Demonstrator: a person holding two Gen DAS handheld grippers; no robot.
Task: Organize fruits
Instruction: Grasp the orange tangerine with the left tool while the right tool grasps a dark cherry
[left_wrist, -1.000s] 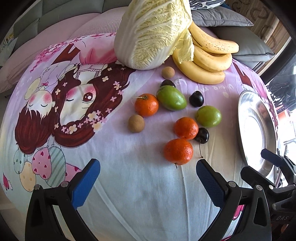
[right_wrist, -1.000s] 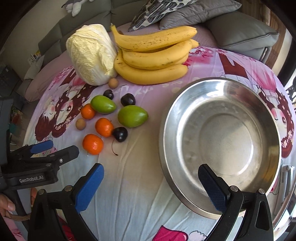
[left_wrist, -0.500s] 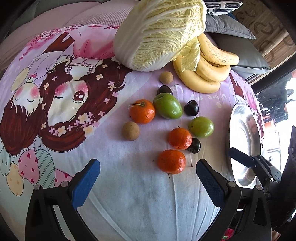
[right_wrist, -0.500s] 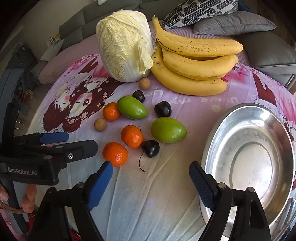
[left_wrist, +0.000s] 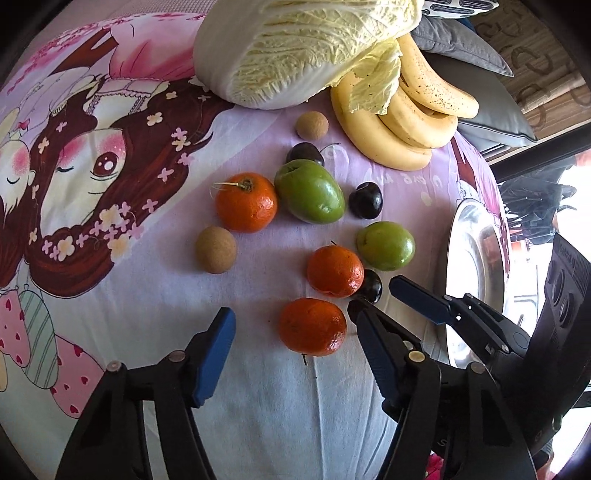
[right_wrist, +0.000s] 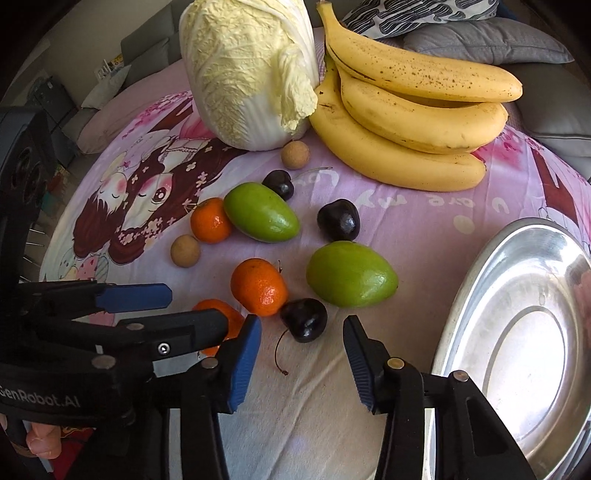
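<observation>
Left wrist view: the left tongs (left_wrist: 291, 338) are closing around the nearest orange mandarin (left_wrist: 312, 326), pads not yet touching it. The steel bowl (left_wrist: 474, 258), landmark here, lies right of the fruit cluster on the cartoon-print sheet (left_wrist: 147, 295) and holds nothing.

Right wrist view: the right tongs (right_wrist: 301, 354) are closing, apart, with a dark cherry (right_wrist: 303, 319) just ahead of the gap, untouched. The steel bowl (right_wrist: 517, 332) is empty; green fruit (right_wrist: 351, 275), mandarins, bananas (right_wrist: 413, 118) and cabbage (right_wrist: 251, 70) lie left of it.
</observation>
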